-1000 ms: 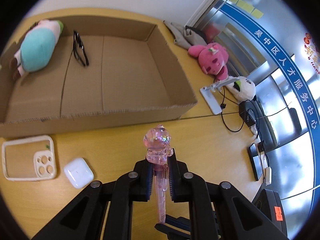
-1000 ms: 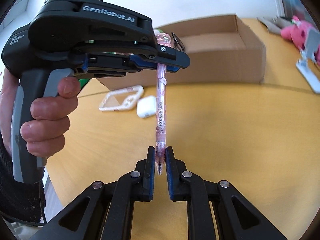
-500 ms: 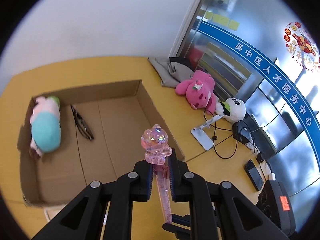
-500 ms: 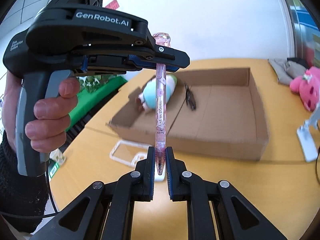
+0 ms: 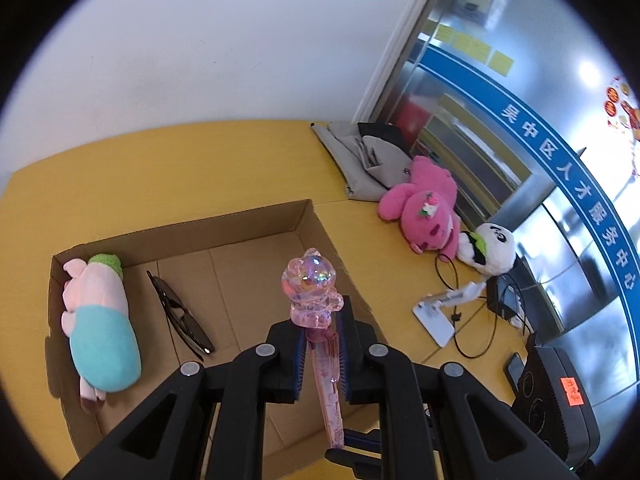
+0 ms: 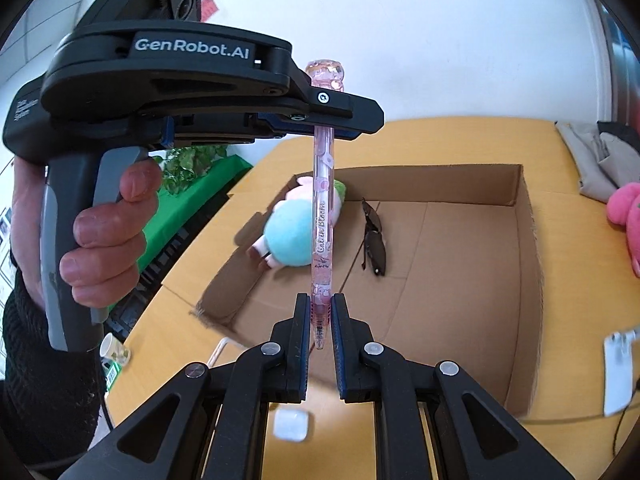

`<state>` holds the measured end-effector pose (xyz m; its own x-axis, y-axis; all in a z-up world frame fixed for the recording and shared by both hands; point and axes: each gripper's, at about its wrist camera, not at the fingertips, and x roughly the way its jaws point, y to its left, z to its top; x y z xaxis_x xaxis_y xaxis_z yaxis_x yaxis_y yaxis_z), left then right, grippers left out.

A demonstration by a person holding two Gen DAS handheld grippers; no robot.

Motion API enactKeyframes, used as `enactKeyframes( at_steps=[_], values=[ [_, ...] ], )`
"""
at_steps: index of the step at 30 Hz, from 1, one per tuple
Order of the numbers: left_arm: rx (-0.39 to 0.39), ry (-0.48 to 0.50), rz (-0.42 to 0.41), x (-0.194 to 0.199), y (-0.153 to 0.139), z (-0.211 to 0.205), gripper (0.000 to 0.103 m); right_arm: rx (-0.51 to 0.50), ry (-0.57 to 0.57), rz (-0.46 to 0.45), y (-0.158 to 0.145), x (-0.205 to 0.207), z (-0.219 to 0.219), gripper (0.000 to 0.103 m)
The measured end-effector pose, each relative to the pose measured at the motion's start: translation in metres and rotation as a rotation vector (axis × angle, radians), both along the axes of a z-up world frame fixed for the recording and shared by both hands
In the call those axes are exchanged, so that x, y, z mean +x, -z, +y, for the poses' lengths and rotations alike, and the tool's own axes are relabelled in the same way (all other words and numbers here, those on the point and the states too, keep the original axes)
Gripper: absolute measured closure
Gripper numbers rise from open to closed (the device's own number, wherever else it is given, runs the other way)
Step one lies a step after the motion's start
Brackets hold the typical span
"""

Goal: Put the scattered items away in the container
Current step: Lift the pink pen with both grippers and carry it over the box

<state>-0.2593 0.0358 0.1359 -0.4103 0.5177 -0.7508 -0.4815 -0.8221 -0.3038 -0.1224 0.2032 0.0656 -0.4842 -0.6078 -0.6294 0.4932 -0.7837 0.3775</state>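
We held the pink pen [image 6: 321, 216] between both grippers above the cardboard box [image 6: 524, 264]. Our left gripper [image 5: 320, 340] pinched it just under its clear bear top, and our right gripper [image 6: 321, 320] pinched its tip, so the pen stood nearly upright between them. A hand [image 6: 92, 232] gripped the left tool's handle. Inside the box lay a plush pig [image 5: 100, 320] along one wall and dark sunglasses [image 5: 180, 316] beside it, apart. On the yellow table [image 5: 200, 168] outside the box we saw a pink plush [image 5: 424, 212], a white plush [image 5: 488, 248] and a white earbud case [image 6: 291, 424].
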Motion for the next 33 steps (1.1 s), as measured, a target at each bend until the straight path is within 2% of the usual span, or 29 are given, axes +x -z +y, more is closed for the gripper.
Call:
enactKeyframes(
  at_steps=[7, 13, 20, 24, 33],
  values=[
    [-0.057, -0.007, -0.074, -0.060, 0.034, 0.007, 0.091, -0.023, -0.003, -0.138, 0.032, -0.074, -0.014, 0.092],
    [-0.082, -0.006, -0.153, -0.104, 0.073, 0.011, 0.091, -0.006, 0.007, -0.217, 0.066, -0.116, -0.019, 0.092],
    [-0.094, 0.021, -0.239, -0.142, 0.130, 0.022, 0.091, -0.026, 0.030, -0.353, 0.113, -0.153, -0.010, 0.092],
    [-0.099, 0.010, -0.298, -0.157, 0.161, 0.021, 0.091, -0.005, 0.047, -0.425, 0.139, -0.167, -0.008, 0.092],
    [-0.110, -0.014, -0.355, -0.176, 0.195, 0.015, 0.091, 0.069, 0.068, -0.478, 0.157, -0.181, -0.014, 0.092]
  ],
)
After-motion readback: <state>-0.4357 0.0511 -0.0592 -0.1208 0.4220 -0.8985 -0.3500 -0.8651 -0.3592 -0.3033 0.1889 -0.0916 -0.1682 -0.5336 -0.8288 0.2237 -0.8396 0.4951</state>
